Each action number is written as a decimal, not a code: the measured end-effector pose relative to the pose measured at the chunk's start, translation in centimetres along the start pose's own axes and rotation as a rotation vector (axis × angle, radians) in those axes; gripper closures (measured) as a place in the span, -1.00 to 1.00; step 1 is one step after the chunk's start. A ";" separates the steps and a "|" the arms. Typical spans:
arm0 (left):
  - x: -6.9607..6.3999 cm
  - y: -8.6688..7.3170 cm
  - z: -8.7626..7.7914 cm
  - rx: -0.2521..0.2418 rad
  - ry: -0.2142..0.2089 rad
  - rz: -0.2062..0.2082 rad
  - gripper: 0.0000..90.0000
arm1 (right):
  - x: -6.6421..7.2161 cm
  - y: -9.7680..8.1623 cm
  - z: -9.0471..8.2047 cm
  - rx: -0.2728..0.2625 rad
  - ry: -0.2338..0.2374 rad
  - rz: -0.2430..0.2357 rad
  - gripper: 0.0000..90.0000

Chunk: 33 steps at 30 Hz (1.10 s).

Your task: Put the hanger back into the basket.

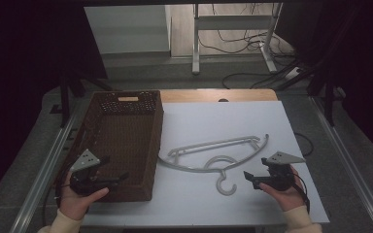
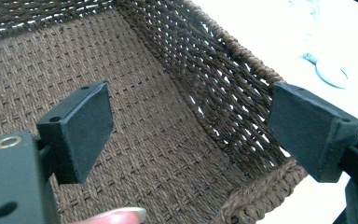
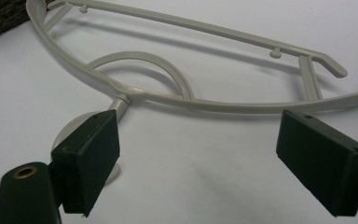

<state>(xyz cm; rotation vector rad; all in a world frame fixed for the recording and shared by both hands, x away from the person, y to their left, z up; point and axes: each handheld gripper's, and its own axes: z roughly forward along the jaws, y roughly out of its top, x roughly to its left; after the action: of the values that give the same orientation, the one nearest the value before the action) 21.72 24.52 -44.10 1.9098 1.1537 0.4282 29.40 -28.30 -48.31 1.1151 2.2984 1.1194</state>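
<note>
Left gripper (image 1: 121,177): jaws spread, holding nothing, over the wicker basket (image 1: 126,141).
Right gripper (image 1: 246,175): jaws spread, holding nothing, just beside the hanger.
Hanger (image 1: 213,158): flat on the white table (image 1: 272,131), right of the basket.

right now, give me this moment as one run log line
left gripper: jaws open, over basket near corner | right gripper: jaws open, beside hanger hook | hanger: flat on table, untouched | basket: nothing seen inside

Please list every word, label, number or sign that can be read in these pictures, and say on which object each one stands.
None: no readable text stands on the wicker basket, the grey plastic hanger, the white table top, the left gripper or the right gripper.
</note>
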 end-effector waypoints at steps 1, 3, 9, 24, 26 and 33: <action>0.0 0.0 -0.1 -0.001 0.000 0.002 -0.68 | 0.0 0.0 0.0 -0.001 -0.001 0.000 -0.70; 0.0 0.0 -0.2 -0.005 0.001 0.002 -0.68 | 0.0 0.1 0.0 -0.001 0.000 0.000 -0.70; 0.0 0.0 -0.3 -0.006 0.002 0.001 -0.68 | 0.0 0.2 0.0 0.001 -0.001 -0.006 -0.68; 0.1 0.0 -0.4 -0.009 0.004 -0.002 -0.68 | -0.2 0.8 0.1 0.025 -0.006 -0.021 -0.61; 0.2 0.0 -0.4 -0.009 0.005 -0.001 -0.68 | -0.2 0.8 0.1 0.027 -0.004 -0.024 -0.60; 0.0 0.1 -0.4 -0.011 0.002 0.000 -0.68 | -0.1 0.9 0.1 0.032 -0.007 -0.024 -0.58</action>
<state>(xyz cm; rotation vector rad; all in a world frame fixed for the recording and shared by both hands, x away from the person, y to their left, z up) 21.53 24.72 -43.79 1.9006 1.1501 0.4362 29.99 -28.03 -47.68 1.0985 2.3261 1.0723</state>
